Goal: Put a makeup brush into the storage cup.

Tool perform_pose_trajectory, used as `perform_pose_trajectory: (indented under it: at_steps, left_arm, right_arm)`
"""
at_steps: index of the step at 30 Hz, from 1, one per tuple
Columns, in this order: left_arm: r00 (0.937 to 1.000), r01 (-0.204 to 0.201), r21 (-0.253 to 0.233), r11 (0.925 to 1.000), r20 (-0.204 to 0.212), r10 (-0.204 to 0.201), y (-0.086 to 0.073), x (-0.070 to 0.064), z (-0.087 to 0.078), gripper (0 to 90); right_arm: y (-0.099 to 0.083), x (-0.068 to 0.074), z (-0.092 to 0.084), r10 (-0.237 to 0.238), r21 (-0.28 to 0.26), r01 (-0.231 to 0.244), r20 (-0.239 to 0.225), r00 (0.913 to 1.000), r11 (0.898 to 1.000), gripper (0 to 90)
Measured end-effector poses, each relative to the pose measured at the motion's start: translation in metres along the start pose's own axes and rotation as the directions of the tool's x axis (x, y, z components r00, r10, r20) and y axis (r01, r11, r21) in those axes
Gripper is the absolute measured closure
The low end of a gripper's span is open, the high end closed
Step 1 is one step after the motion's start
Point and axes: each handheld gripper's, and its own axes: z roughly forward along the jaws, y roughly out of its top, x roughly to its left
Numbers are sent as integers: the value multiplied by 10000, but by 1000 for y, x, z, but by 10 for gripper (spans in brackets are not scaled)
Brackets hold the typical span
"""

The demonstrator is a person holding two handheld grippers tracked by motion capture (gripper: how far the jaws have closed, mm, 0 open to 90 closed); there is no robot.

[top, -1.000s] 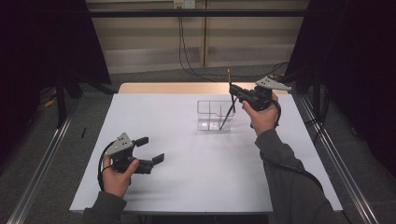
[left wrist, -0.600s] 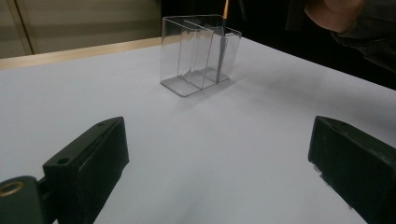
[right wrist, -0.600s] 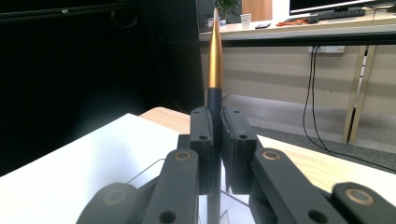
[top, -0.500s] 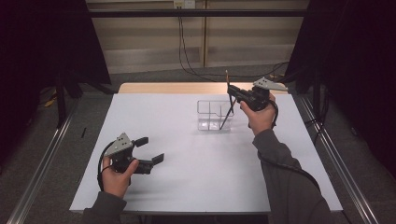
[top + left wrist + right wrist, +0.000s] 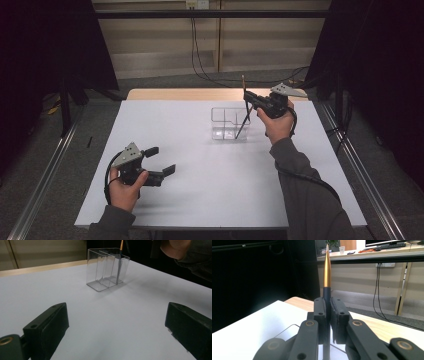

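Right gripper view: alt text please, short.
The right hand-held gripper is shut on a slim pen with a dark body and a gold pointed end standing upright. Below lie the white table and a clear container's rim.

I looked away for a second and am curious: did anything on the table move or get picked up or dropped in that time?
Nothing visibly changed. The right gripper is still shut on the gold-and-black pen, its lower end inside the clear divided holder. The left gripper still hangs open over the white table, holding nothing.
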Motion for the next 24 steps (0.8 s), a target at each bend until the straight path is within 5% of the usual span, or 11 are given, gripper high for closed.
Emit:
perform_pose_trajectory:
  at_steps: [24]
  left_arm:
    - [10000, -37, 4, 10000, 4, 37, 1, -1, -1, 47]
  right_arm:
    - [-4, 1, 4, -57, 13, 57, 7, 10000, 10000, 840]
